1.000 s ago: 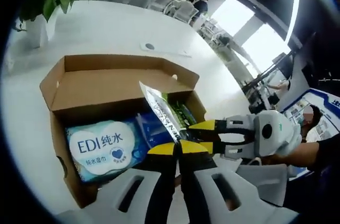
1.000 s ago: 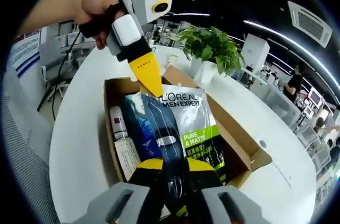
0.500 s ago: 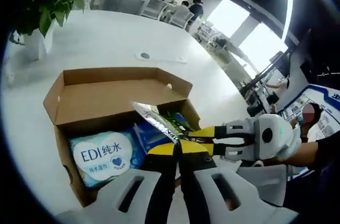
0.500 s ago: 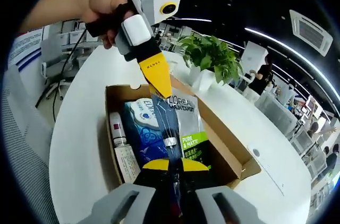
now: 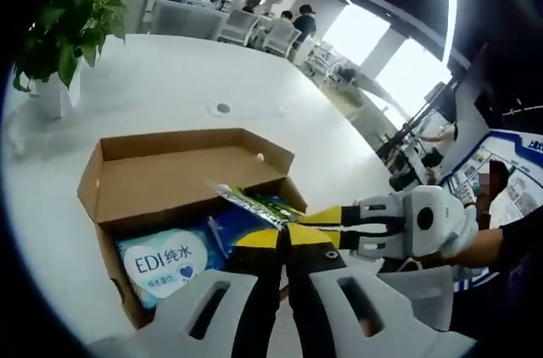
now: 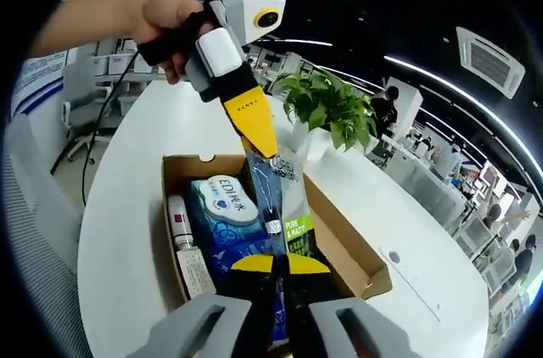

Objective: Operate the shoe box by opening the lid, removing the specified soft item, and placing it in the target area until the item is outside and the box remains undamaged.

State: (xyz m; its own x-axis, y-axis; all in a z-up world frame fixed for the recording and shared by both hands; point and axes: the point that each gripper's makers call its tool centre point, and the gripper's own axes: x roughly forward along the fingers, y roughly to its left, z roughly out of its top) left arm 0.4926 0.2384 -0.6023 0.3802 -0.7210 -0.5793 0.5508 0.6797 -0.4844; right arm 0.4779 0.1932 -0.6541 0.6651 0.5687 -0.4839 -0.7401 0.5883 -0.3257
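The brown shoe box (image 5: 170,173) (image 6: 344,235) stands open on the white table, lid flap folded back. A silver and green L'Oreal pouch (image 5: 253,199) (image 6: 293,205) hangs above the box's inside. My right gripper (image 6: 281,263) is shut on the pouch's near end; it enters the left gripper view from the right (image 5: 318,227). My left gripper (image 5: 284,237) is shut at the pouch's other end, and its yellow tip (image 6: 257,127) meets the pouch's top edge. A blue and white EDI wipes pack (image 5: 165,261) (image 6: 225,197) lies in the box.
A white bottle (image 6: 179,220) and a carton (image 6: 198,271) lie along one box wall, with blue packs (image 6: 227,235) beside them. A potted plant (image 5: 59,31) (image 6: 329,108) stands on the round white table (image 5: 178,69). A hand (image 6: 165,14) holds the left gripper. Chairs and people are behind.
Both grippers have risen with the pouch, so the box looks smaller and lower. The pouch has turned from upright and face-on to nearly edge-on, clear of the wipes pack.
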